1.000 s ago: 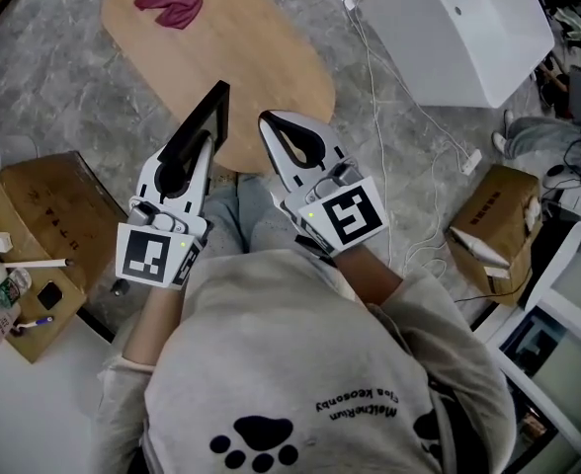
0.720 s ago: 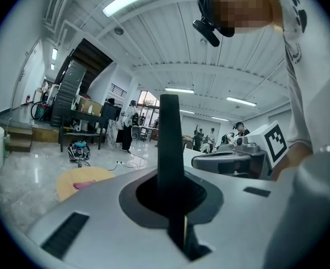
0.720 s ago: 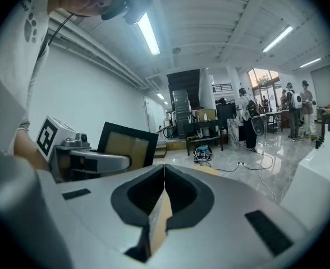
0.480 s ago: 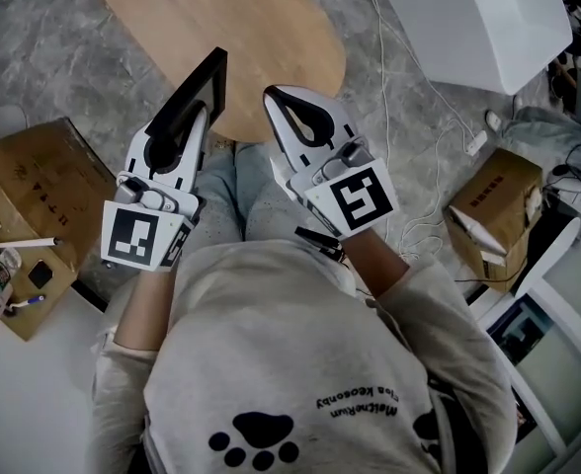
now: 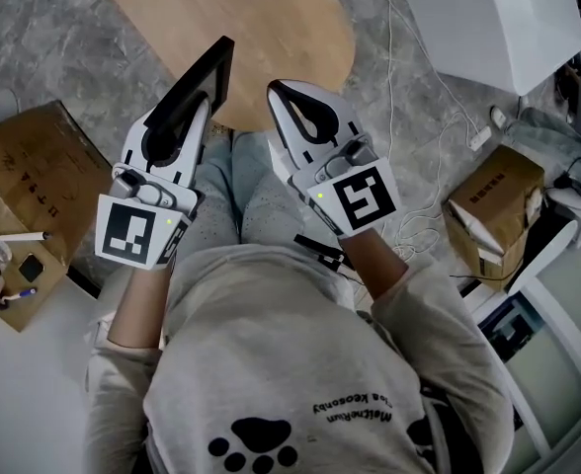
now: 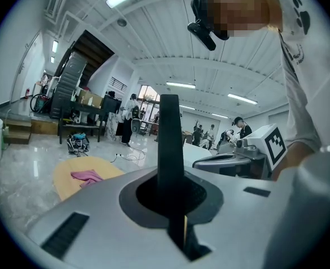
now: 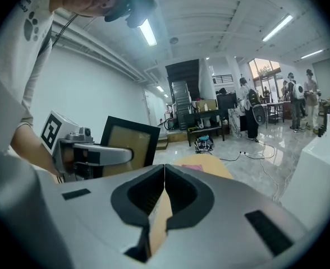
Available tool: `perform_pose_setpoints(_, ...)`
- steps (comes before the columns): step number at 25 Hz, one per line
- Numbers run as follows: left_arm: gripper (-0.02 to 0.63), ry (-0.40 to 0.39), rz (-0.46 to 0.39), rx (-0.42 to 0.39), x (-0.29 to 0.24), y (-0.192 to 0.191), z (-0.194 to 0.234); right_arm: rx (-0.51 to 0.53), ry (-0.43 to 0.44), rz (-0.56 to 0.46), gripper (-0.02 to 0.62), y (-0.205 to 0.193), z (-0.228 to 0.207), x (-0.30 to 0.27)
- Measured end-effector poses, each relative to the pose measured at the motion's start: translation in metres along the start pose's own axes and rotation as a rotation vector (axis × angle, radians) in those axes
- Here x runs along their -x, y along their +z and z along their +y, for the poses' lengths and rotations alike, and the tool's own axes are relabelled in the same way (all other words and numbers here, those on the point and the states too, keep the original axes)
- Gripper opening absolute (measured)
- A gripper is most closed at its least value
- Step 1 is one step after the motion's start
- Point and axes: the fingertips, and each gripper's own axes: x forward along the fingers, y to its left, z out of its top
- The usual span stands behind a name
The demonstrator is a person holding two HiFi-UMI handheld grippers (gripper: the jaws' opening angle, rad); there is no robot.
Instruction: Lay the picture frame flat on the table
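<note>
Head view: both arms reach forward over the person's knees, claws side by side and apart, both aimed at the near edge of the oval wooden surface [image 5: 241, 18], marker cubes facing up

Left claw [image 5: 196, 117] is clamped on the lower edge of the black picture frame [image 5: 211, 65]. The frame stands upright out of the jaws and is held in the air by the near rim, not lying on the surface. Left gripper view shows the frame [image 6: 169, 133] edge-on, pinched between the pads

Right claw [image 5: 280, 95] is closed with nothing in it. In the right gripper view the jaws meet tip to tip, and the frame's tan front faces that camera from the left

A pink cloth [image 6: 87, 176] lies on the surface well beyond the frame

A cardboard box [image 5: 29, 171] sits on the floor at left, with small items near its lower corner, too small to tell. A second cardboard box [image 5: 495, 203] at right has open flaps and something white inside
</note>
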Motion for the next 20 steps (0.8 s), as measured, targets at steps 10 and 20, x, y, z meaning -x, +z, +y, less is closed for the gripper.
perform_pose_setpoints(10,0.018,0.027,0.016,0.017,-0.012,-0.032,0.019,0.007,-0.002,0.008,0.011,-0.026,-0.012,-0.022)
perform_pose_setpoints(20,0.018,0.051,-0.026,-0.007,-0.033,-0.040,0.038,0.013,0.000,-0.016,0.011,-0.042,-0.021,-0.041)
